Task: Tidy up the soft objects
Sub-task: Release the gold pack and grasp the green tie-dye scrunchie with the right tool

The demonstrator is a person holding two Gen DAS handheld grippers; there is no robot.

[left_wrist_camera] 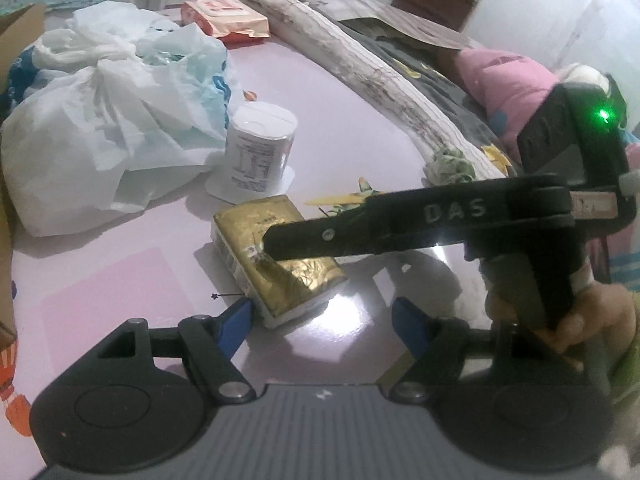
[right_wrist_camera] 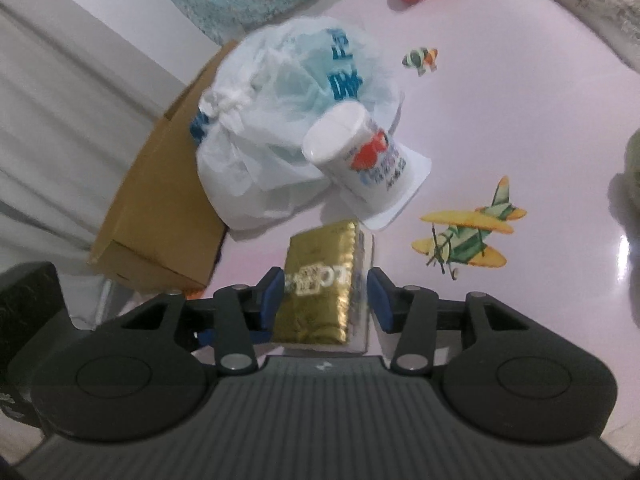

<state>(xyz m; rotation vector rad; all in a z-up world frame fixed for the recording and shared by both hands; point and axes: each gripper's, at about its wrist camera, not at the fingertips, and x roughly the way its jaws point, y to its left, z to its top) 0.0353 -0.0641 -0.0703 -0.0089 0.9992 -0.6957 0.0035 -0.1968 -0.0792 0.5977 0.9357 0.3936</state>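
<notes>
- The gold packet lies flat on the pink table, just in front of the upturned white cup and the tied plastic bag
- The right tool straddles the packet, its 2 blue pads spread, not yet squeezing
- The left tool waits open beside the packet, holding nothing
- Step in hand, I judge: grasping the packet; next, close gently and lift without crushing it

Right hand-held gripper straddles gold packet.
</notes>
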